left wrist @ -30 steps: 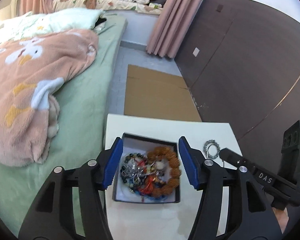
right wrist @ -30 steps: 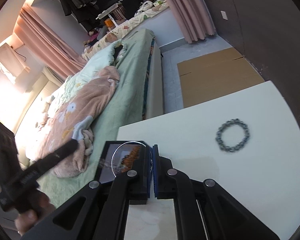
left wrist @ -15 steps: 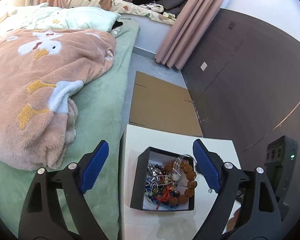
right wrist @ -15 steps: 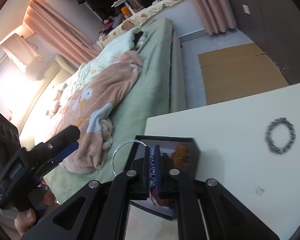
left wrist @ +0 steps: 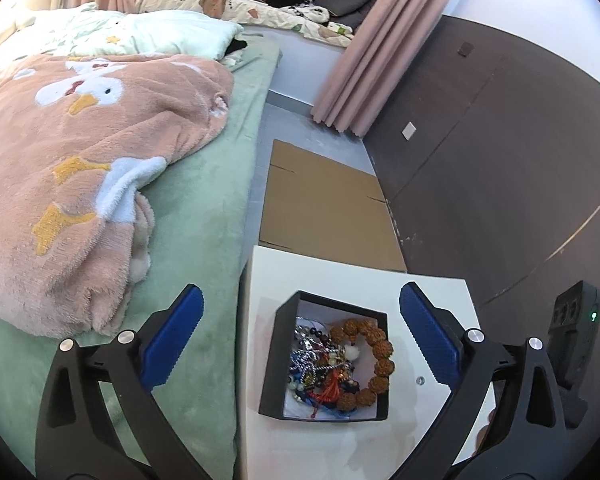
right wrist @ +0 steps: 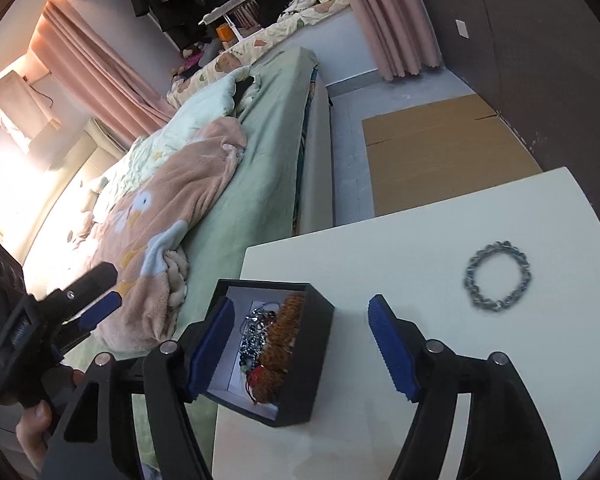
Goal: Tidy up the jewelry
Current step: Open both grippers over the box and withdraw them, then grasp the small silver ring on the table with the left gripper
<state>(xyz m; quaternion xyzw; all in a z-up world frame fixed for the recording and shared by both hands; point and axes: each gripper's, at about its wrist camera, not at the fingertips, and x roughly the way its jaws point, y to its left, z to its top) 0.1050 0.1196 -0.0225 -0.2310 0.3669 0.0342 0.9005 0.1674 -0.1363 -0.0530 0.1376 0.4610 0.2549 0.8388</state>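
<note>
lying only in right wrist view, grey bead bracelet (right wrist: 497, 275), white table (right wrist: 380, 420)

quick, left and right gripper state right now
left gripper: open wide, jaws opening, holding nothing, box below.
right gripper: jaws opening, nothing gripped.

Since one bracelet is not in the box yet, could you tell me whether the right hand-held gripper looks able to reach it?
Probably yes: the grey bead bracelet lies alone on bare table, and the right hand-held gripper, jaws opening and empty, has nothing between.
</note>
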